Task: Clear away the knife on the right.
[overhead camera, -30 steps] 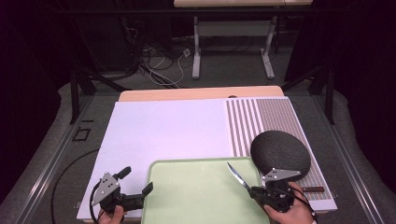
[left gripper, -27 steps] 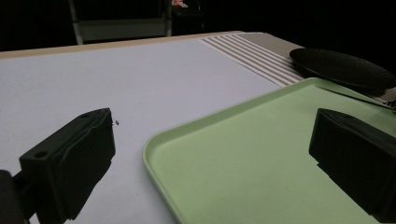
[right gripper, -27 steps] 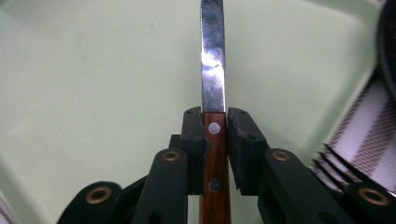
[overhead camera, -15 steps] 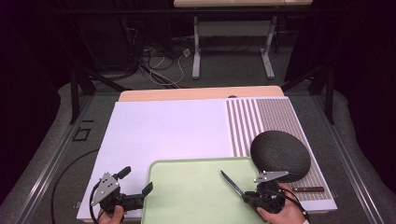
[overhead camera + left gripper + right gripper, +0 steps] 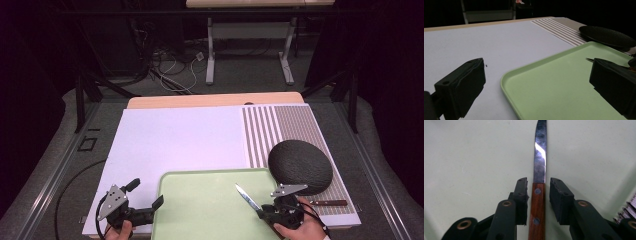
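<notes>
Carried lower and nearer the near edge of the green tray (image 5: 200,200): knife (image 5: 539,170) along with right gripper (image 5: 538,202). Jaws just eased apart (gaps now flank the wooden handle), knife lying between them.

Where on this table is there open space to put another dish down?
The white mat behind the pale green plastic tray is bare, as is the tray's left half. It is crowded at the right: the wooden-handled steak knife, the right gripper and the dark round plate.
</notes>
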